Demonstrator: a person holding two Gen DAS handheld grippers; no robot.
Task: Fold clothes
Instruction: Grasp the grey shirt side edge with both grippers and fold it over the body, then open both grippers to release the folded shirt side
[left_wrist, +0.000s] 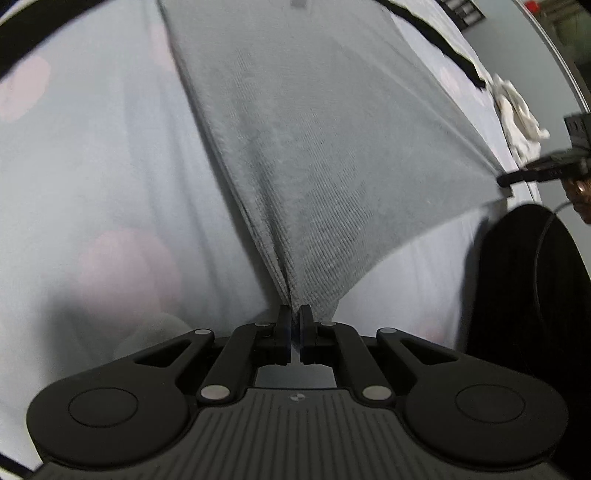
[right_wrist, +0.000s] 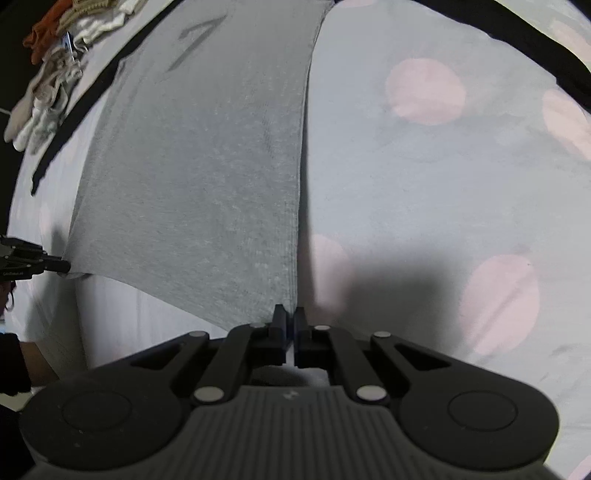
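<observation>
The soft grey knit shirt (left_wrist: 314, 155) is lifted off the pale blue sheet with pink dots (left_wrist: 92, 166). Its near edge is pulled tight between two pinched corners. A dark mark shows near its far end.

1. The shirt (left_wrist: 314, 147) lies spread on the sheet (left_wrist: 110, 166), stretched between the two tools.
2. The left tool (left_wrist: 294, 314) pinches the shirt's near left corner; in the right wrist view it sits at the shirt's left edge (right_wrist: 59, 266).
3. The right tool (right_wrist: 289, 314) pinches the shirt's near right corner.
4. A clothes pile (right_wrist: 48, 85) lies on the sheet beyond the shirt's far left side, apart from it.
</observation>
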